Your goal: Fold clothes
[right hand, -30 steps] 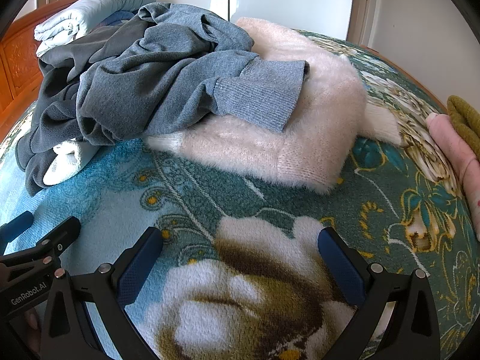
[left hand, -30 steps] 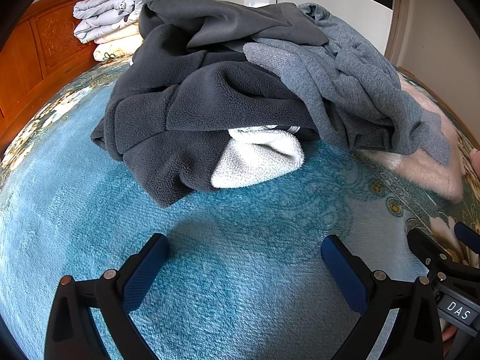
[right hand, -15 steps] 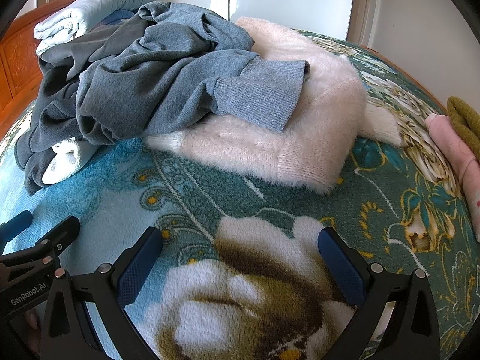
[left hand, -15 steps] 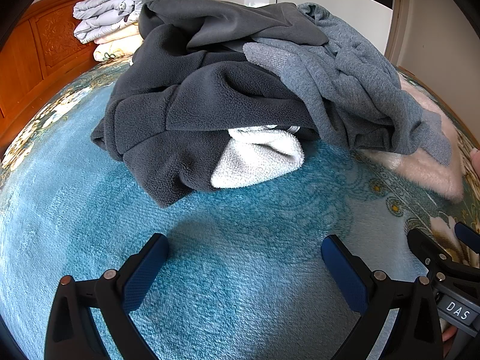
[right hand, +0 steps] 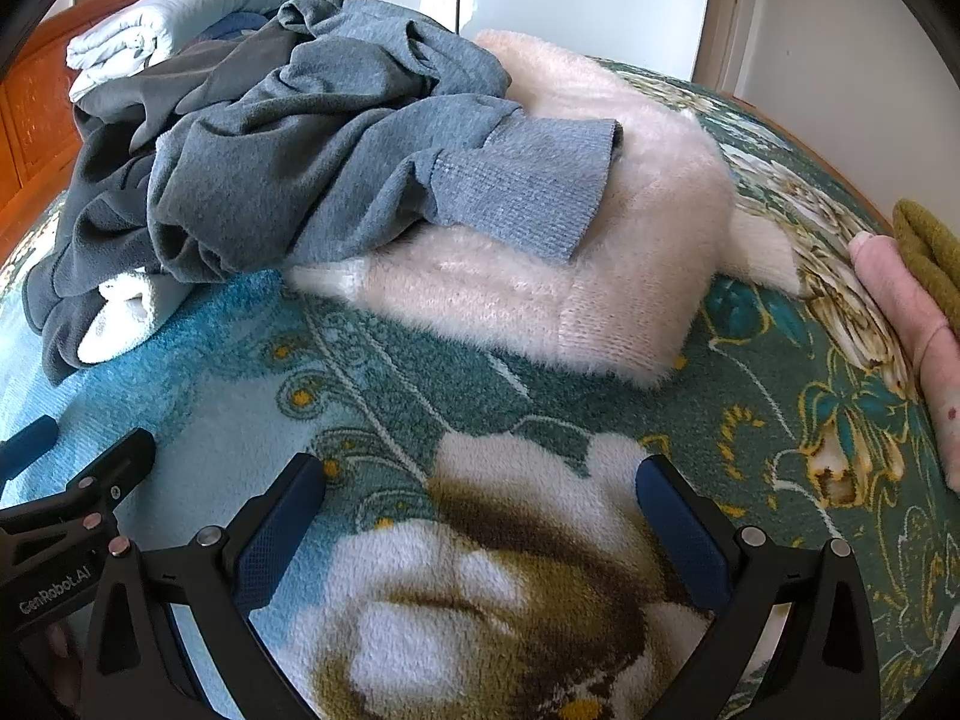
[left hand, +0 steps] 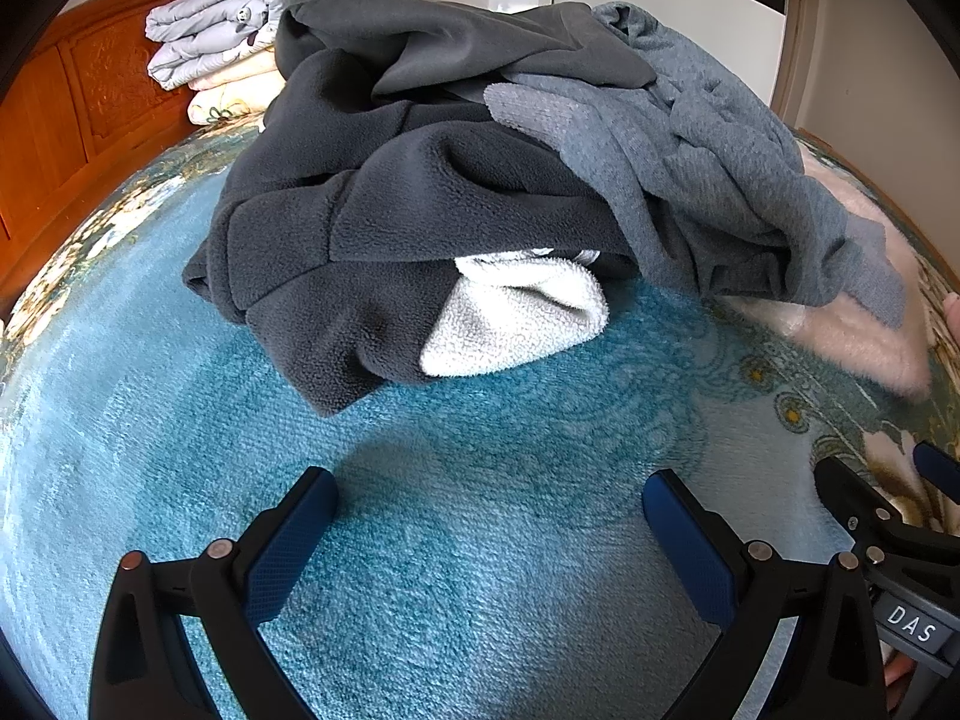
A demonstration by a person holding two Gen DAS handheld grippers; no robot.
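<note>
Bed covered by a plush blue-green floral blanket (left hand: 480,570); wooden headboard (left hand: 60,138) at far left. Left gripper (left hand: 489,534) hovers over bare blanket, jaws wide apart, holding nothing. Right gripper (right hand: 480,516) likewise, jaws spread, empty, just beside the left one. Ahead of the left gripper: dark grey fleece (left hand: 372,228) heaped over a white fleece piece (left hand: 516,318). Blue-grey sweater (right hand: 336,150) lies partly over the fleece and a fluffy pale pink sweater (right hand: 600,276). Folded bedding (left hand: 240,18) behind the pile
</note>
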